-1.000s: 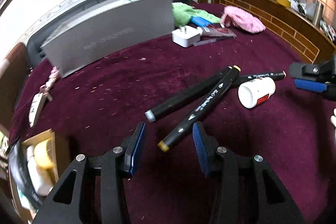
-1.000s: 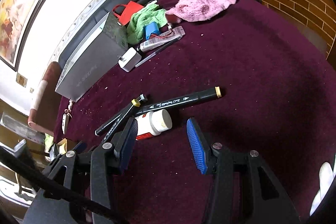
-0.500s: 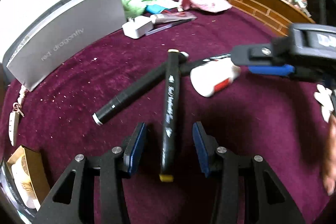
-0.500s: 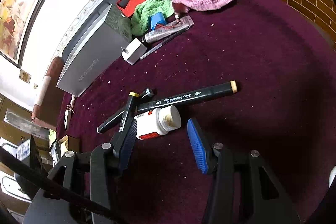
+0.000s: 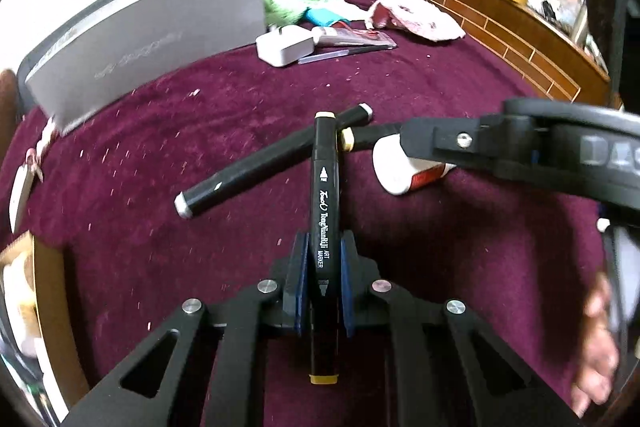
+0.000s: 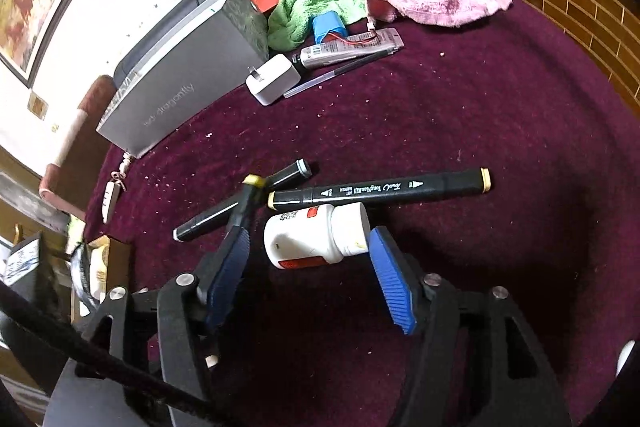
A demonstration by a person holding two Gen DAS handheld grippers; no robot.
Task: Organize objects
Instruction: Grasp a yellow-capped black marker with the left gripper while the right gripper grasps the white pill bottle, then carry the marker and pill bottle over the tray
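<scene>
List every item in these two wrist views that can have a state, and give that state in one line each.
left gripper: shut on the yellow-capped marker.
yellow-capped marker: clamped, far end lying across the grey-capped marker.
grey-capped marker: lying flat, capped.
right gripper: jaws opening, either side of the white bottle, not gripping.
white bottle: on its side, cap on.
third marker: lying flat behind the bottle, capped.

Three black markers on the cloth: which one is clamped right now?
The yellow-capped marker between the left gripper pads. The grey-capped marker lies crossed beneath it, and the cream-capped marker lies free beside the white bottle.
</scene>
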